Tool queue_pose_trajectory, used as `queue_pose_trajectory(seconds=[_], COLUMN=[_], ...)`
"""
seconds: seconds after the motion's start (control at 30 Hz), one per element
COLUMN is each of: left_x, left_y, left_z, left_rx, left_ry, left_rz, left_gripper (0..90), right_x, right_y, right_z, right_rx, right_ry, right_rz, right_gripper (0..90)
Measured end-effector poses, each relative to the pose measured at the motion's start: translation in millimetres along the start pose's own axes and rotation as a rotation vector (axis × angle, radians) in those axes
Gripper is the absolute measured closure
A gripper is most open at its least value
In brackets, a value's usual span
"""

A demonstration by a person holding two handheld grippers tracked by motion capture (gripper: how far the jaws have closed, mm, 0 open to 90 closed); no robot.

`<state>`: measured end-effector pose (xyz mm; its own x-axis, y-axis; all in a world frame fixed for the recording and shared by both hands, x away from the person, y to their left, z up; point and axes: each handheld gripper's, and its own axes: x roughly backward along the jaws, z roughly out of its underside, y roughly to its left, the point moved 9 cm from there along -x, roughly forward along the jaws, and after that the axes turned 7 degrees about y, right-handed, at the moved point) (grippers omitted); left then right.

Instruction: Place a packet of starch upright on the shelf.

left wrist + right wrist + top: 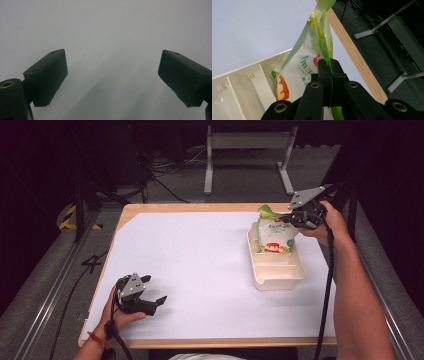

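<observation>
Currently right gripper (329,72) fingers pinch snack bag (274,234) by thin edge over tray (280,279): slip risk, bag tips onto bench. Left gripper (150,292) fingers spread, idle.

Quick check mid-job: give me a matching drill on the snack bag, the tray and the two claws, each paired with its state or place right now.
Things:
1. snack bag
2. cream tray
3. left claw
4. right claw

States or places:
A. jaws wide apart, nothing between them, over the white sheet
B. lies at the right side of the table, near compartments bare
C. pinched at its green edge, upright at the tray's far end
D. jaws shut on a green edge of film

Pairs: 1-C, 2-B, 3-A, 4-D
</observation>
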<state>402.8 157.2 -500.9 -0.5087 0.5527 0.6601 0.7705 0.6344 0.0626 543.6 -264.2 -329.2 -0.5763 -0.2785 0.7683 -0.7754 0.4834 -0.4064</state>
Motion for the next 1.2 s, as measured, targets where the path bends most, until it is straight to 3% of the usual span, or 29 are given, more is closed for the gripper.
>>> queue_pose_trajectory(seconds=[0.37,1.2], left_x=[0.4,0.7], left_y=[-0.2,-0.5], left_z=[-0.5,-0.6], left_rx=[-0.001,-0.004], left_ry=[-0.006,-0.005], left_rz=[-0.001,0.003], left_gripper=[9.8,9.7], right_x=[-5.9,-19.8], right_y=[2.6,9.6], right_z=[4.8,10.1], right_rx=[-0.052,-0.077], right_ry=[-0.047,-0.053], right_rz=[-0.006,-0.012], right_gripper=[88.1,84.2])
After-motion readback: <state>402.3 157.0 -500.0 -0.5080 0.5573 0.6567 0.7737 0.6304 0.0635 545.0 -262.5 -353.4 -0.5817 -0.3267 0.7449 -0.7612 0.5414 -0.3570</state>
